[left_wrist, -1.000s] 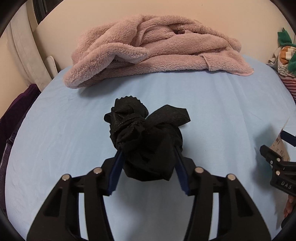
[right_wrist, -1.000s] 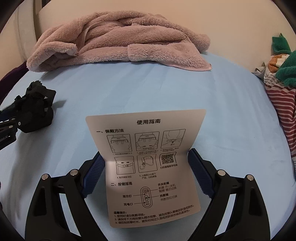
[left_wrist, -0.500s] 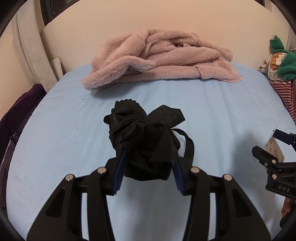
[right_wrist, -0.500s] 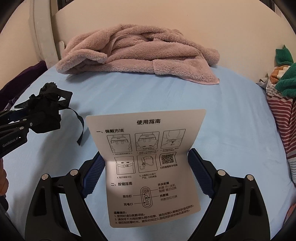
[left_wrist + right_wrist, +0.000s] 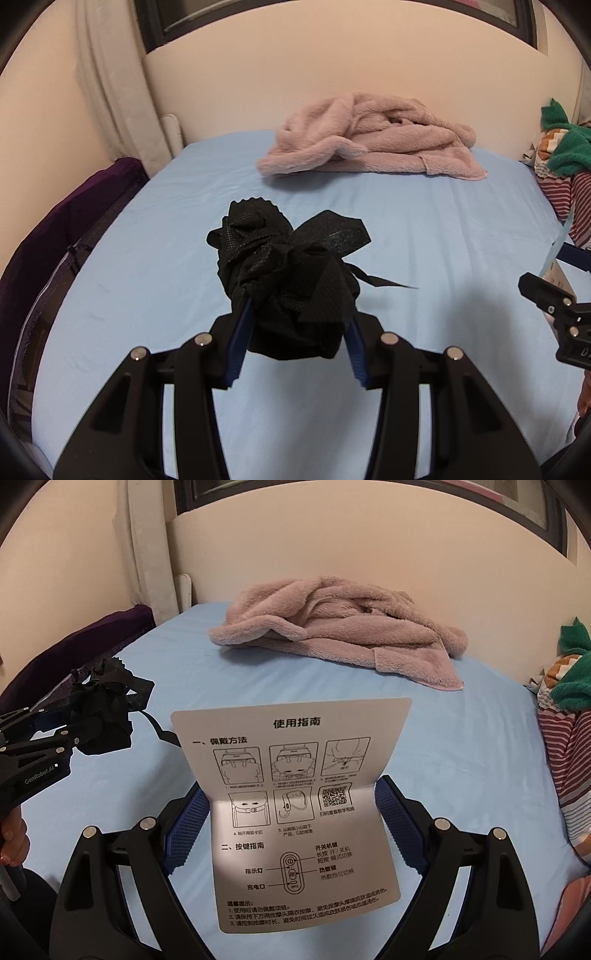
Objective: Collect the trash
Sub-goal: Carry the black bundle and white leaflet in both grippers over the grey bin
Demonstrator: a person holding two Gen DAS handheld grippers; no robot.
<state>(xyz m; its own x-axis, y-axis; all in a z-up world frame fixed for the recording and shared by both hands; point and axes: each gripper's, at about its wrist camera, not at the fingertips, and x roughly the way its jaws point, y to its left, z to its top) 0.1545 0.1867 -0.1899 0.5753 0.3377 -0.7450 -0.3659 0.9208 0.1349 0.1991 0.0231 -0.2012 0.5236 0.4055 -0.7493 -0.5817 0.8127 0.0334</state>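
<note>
Both pieces of trash are clamped and held clear above the light blue bed sheet (image 5: 443, 229).

My left gripper (image 5: 295, 325) has its jaws pressed on the crumpled black non-woven fabric bundle (image 5: 288, 280), over the middle of the bed, a loose black strap (image 5: 380, 282) trailing off its right side. My right gripper (image 5: 291, 812) has its jaws spread wide and pinching the side edges of the folded white instruction leaflet with printed diagrams (image 5: 295, 805), nearer the bed's right edge. To carry well I'd hold both grips steady, keep the strap from snagging, and avoid squeezing the leaflet until it buckles out. No bin shows, I think, so I'd look for one before moving off. The pink fleece garment (image 5: 369, 147) lies near the headboard edge, well apart.
</note>
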